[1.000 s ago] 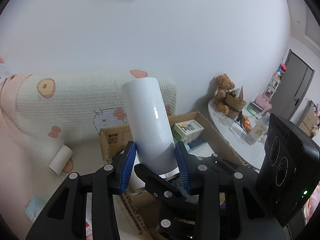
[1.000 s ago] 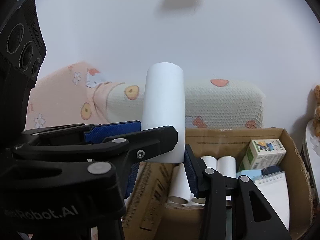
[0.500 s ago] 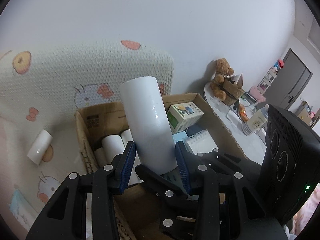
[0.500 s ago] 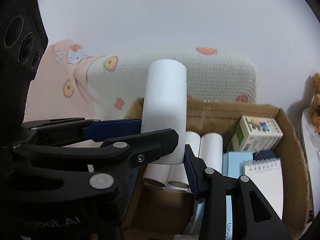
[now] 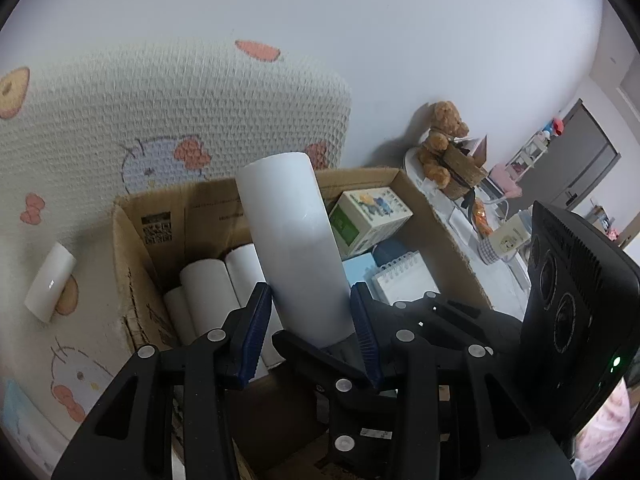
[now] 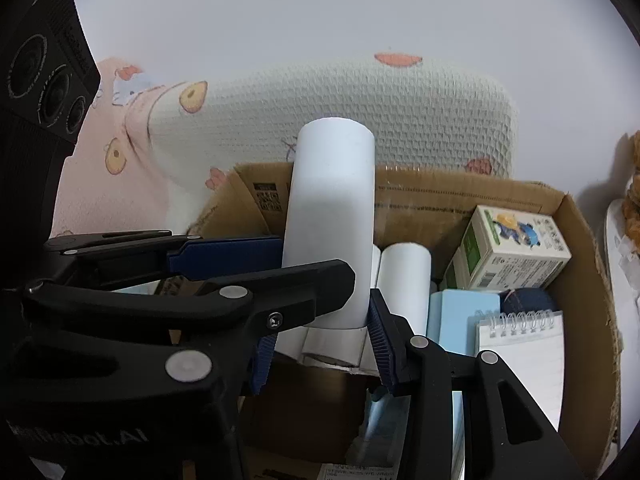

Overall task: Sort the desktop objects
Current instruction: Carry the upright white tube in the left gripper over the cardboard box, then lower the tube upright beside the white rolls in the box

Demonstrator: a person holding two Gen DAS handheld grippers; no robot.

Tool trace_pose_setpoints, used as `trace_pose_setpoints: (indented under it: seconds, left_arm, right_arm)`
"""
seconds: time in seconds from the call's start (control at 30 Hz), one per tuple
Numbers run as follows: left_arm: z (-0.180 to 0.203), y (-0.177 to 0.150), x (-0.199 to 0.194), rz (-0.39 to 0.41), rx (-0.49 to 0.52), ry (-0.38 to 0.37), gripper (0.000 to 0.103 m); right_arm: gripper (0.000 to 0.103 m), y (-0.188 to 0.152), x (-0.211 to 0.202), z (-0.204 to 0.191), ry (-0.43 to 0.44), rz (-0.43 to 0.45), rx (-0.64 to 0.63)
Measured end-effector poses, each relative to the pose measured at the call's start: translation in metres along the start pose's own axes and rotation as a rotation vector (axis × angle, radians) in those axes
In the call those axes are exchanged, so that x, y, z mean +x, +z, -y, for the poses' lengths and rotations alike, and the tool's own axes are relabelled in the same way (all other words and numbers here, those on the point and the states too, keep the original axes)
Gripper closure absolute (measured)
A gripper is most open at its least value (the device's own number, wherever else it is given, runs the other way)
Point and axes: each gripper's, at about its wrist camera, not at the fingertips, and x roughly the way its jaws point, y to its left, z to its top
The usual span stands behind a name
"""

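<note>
Both the left gripper (image 5: 312,332) and the right gripper (image 6: 320,320) clamp one upright white roll (image 5: 294,240) at mid-frame, above the open cardboard box (image 5: 132,248) of rolls.

Both grippers (image 5: 312,320) (image 6: 320,320) tilted down, clamped.

Box (image 5: 132,276) left crammed w/ rolls (image 5: 208,292); right w/ notepad (image 6: 520,356).

Both wrist views close above the open cardboard box (image 5: 132,248), angled steeply down along the fingers. Left view from the box's near left, right view further right; shared: paper rolls (image 6: 404,280), spiral notepad (image 5: 404,284), patterned blanket (image 6: 360,100).
</note>
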Motion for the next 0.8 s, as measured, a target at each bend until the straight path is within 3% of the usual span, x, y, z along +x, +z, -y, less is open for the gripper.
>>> trace_pose_setpoints:
  seconds: [0.17, 0.43, 0.8]
  left_arm:
    - [-0.002, -0.001, 0.012, -0.042, -0.011, -0.007, 0.059]
    - [0.003, -0.001, 0.028, -0.092, 0.005, -0.004, 0.059]
    - [-0.007, 0.013, 0.049, -0.165, -0.087, -0.084, 0.059]
  right_arm:
    - [0.063, -0.003, 0.008, 0.012, 0.048, -0.065, 0.052]
    - [0.063, -0.003, 0.017, 0.019, 0.036, -0.155, 0.049]
    - [0.063, -0.003, 0.016, 0.032, 0.042, -0.176, 0.109]
